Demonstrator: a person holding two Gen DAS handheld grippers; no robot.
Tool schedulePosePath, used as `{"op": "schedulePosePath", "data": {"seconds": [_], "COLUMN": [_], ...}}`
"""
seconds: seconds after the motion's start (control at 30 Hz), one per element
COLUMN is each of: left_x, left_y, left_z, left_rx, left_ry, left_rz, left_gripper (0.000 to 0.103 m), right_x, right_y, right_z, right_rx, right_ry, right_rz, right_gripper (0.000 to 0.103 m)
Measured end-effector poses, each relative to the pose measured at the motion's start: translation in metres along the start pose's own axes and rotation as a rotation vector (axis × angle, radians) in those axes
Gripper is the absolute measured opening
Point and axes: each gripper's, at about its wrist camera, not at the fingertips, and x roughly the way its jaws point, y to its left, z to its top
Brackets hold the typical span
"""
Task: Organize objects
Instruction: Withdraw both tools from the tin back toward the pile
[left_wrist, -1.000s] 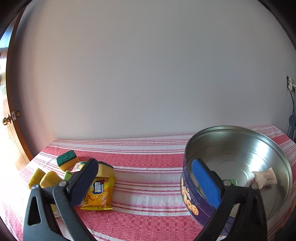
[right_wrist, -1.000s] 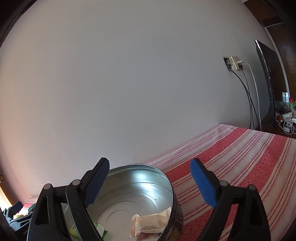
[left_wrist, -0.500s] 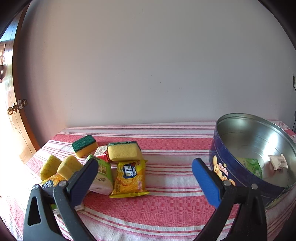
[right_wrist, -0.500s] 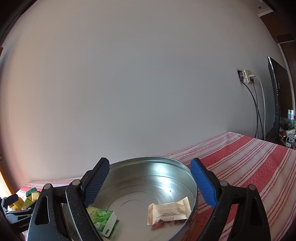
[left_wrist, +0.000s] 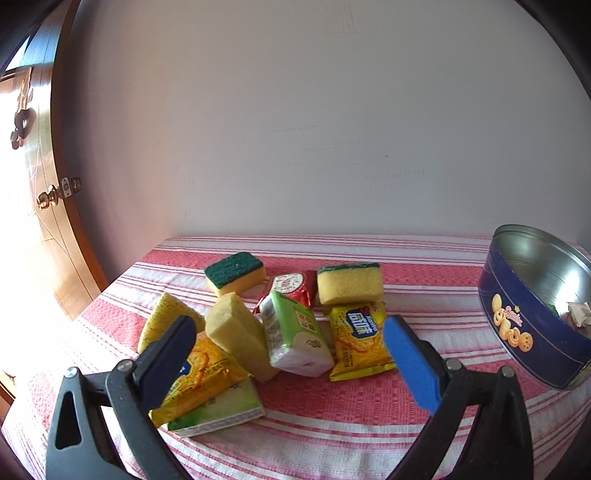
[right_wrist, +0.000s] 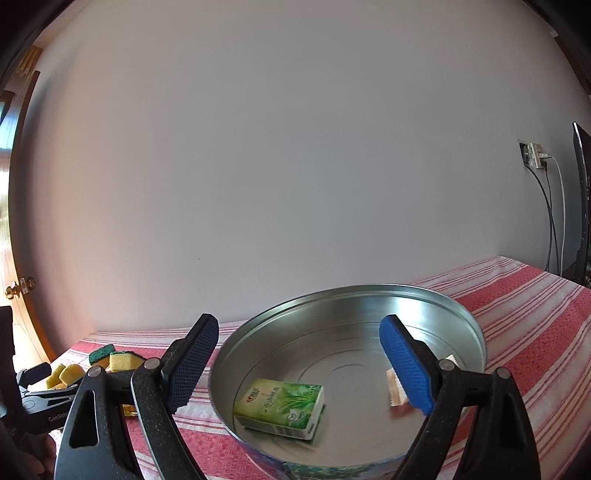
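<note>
Swinging away from the tin over the last second, the left gripper now hangs over the pile of sponges and packets, and the right gripper has come round so the tin's whole floor shows between its fingers. Far left on the red-striped tablecloth, a yellow sponge wedge leans beside a second pale sponge block, which tilts against a yellow snack packet lying on a flat green tissue pack. Behind them sits a green-topped sponge. Moving along, a green-and-white tissue pack stands tilted, a red sachet peeks out behind it, and another green-topped sponge rests just above a second yellow cracker packet. Left jaws stand wide apart, nothing between them. Well off to the right is the blue cookie tin, and inside it lie a green tissue pack and a pale wrapped snack, partly hidden by the blue pad. Right jaws gape wide too, gripping nothing, poised above the tin's near rim.
</note>
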Motion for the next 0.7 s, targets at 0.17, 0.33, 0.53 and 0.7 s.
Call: {"op": "schedulePosePath", "data": {"seconds": [0.17,0.33,0.53,0.7], "left_x": [-0.001,0.007,0.024,0.035], "left_y": [0.030,0.064,0.091,0.099], "left_z": [-0.005,-0.010,-0.011,-0.012], "left_rx": [0.011,-0.009,-0.056,-0.052], "left_ry": [0.006,0.049,0.130,0.180], "left_rz": [0.020,0.003,-0.052,-0.101], "left_gripper": [0.102,0.102,0.102,0.102], "right_x": [0.004,0.008,0.012,0.021], "right_y": [0.037,0.076,0.124,0.139], "right_z": [-0.008,-0.019,-0.033,-0.040], "right_rx": [-0.047,-0.117,-0.183,-0.191], "right_ry": [0.050,0.108,0.170,0.233], "right_rz": [0.077,0.153,0.208,0.232], "right_gripper": [0.091,0.091,0.091,0.091]}}
